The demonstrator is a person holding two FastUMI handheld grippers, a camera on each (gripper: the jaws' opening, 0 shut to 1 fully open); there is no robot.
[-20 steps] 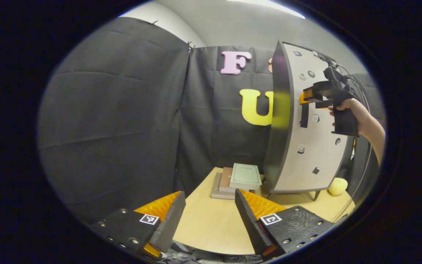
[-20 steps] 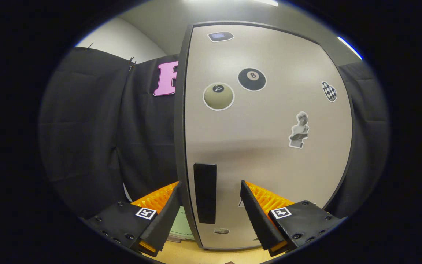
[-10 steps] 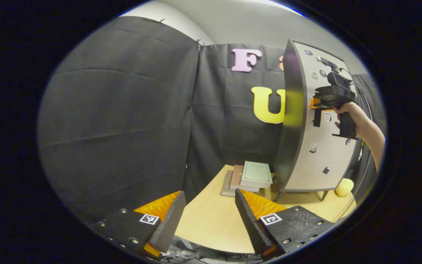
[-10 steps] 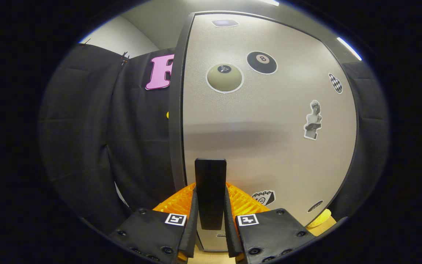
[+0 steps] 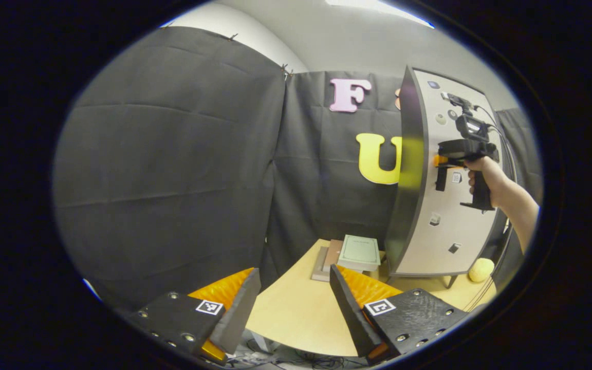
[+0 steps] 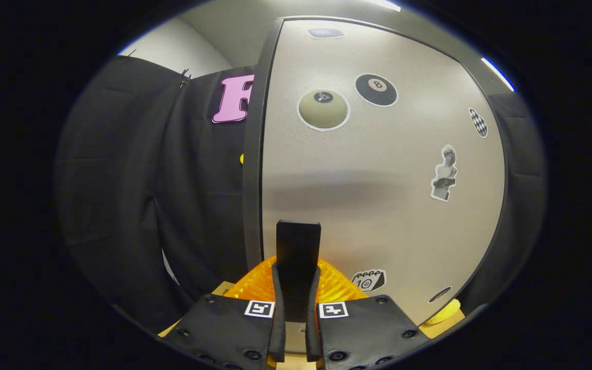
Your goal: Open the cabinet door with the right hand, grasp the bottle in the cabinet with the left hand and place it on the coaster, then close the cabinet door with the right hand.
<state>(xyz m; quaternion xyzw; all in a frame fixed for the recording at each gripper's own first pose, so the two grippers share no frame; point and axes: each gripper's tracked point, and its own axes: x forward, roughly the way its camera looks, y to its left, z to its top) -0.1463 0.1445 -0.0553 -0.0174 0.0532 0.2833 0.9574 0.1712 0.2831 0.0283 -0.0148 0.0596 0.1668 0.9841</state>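
Right gripper (image 6: 296, 303): fingers closed tight on the black upright handle (image 6: 298, 257) of the cabinet door (image 6: 378, 205), one finger pressing each side of it. In the left gripper view the same gripper (image 5: 442, 160) is seen farther off at the door's handle (image 5: 441, 178), held by a hand (image 5: 486, 177) with a bare forearm.

Left gripper (image 5: 293, 303): fingers spread wide apart, holding nothing, hanging over the near edge of the counter (image 5: 296, 313), well apart from the cabinet.

Cabinet door: pale grey panel with dark edge, lying flat against the cabinet front as far as can be told. Stickers on it include a black eight-ball (image 6: 376, 89), a beige ball (image 6: 324, 109), a checkered oval (image 6: 478, 122) and a small bust figure (image 6: 444, 172).

Counter: light wood. It carries the cabinet on short legs, a stack of books (image 5: 350, 253) just beside the cabinet's left side, and a yellow rounded object (image 5: 481, 269) by the cabinet's right foot.

Bottle: hidden behind the door.
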